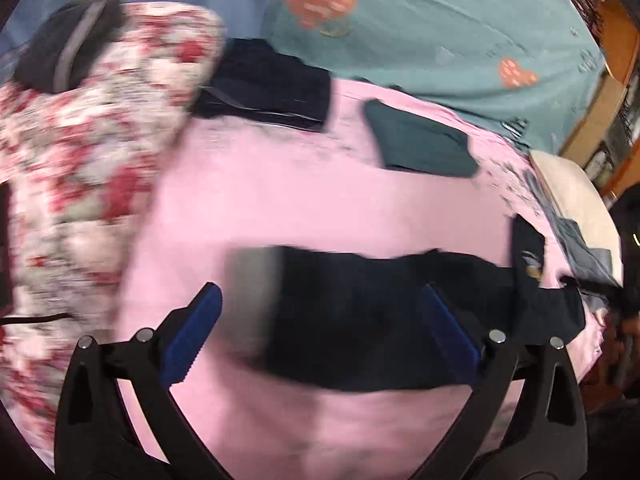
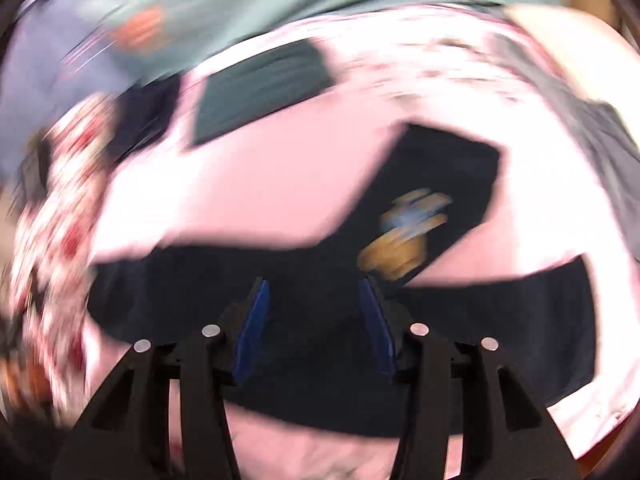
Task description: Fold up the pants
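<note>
Spread left hand-held gripper [image 1: 320, 334] and half-parted right hand-held gripper [image 2: 314, 326] hover empty over limp, light navy cloth pants [image 1: 360, 320], best pinched at their corner edges.

You are looking down on a bed under a pink sheet [image 1: 248, 200]. Beyond it lies a teal spread [image 1: 460, 40] printed with orange hearts. On the left, a quilt [image 1: 80, 168] with red flowers is bunched up. At the right edge you see a cream pillow [image 1: 576, 196] and, past it, orange-brown wooden furniture [image 1: 616, 52]. The light is even and soft.
</note>
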{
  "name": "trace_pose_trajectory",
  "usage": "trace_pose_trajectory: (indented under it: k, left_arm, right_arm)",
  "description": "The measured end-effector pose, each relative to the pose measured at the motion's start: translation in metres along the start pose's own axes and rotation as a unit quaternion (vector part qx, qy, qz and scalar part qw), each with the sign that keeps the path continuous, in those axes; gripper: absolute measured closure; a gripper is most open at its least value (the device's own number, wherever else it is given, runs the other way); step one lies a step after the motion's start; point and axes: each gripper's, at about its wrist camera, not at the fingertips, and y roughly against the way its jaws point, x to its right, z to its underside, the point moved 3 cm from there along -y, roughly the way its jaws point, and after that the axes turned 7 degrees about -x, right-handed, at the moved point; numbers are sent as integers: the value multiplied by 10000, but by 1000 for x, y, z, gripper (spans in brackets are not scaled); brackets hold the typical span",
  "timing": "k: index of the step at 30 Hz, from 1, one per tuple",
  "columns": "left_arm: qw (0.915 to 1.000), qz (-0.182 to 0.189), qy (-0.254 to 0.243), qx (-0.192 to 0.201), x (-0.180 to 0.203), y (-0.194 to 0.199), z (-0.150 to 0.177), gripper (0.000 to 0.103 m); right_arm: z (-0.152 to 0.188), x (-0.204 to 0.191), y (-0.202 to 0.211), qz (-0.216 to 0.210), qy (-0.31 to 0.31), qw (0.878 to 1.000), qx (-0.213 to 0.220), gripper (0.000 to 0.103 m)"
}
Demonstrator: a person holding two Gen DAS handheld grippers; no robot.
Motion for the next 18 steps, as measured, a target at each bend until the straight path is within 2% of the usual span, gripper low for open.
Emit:
trace_pose_trajectory:
  k: [3, 4, 6, 8, 10, 12, 18]
  left_arm:
    - [9995, -72, -84, -282, 57, -25, -2, 2]
    - [9991, 35, -167, -397, 79, -31, 0, 2]
    - [9978, 119, -394, -524, 106, -33, 12, 2]
    - [9952, -29, -813, -546, 126, -31, 24, 2]
    - [9934, -342, -976, -490, 127, -27, 35, 2]
    - [9938, -410, -871, -550, 122, -26, 41, 2]
    - [9959, -573, -3, -698, 87, -24, 50, 2]
  right_arm:
    - [-43, 29, -8, 329, -579, 9971, 358, 54]
    - [-57, 37, -16, 420, -821, 9949, 397, 54]
    - [-72, 45, -34, 458, -1119, 9919, 380, 54]
    - [-85, 51, -53, 536, -1316, 9894, 285, 54]
    - [-97, 51, -75, 607, -1513, 9865, 181, 54]
    - [-106, 49, -86, 742, -1667, 9829, 261, 54]
    - [-117, 42, -111, 1623, -1648, 9723, 320, 54]
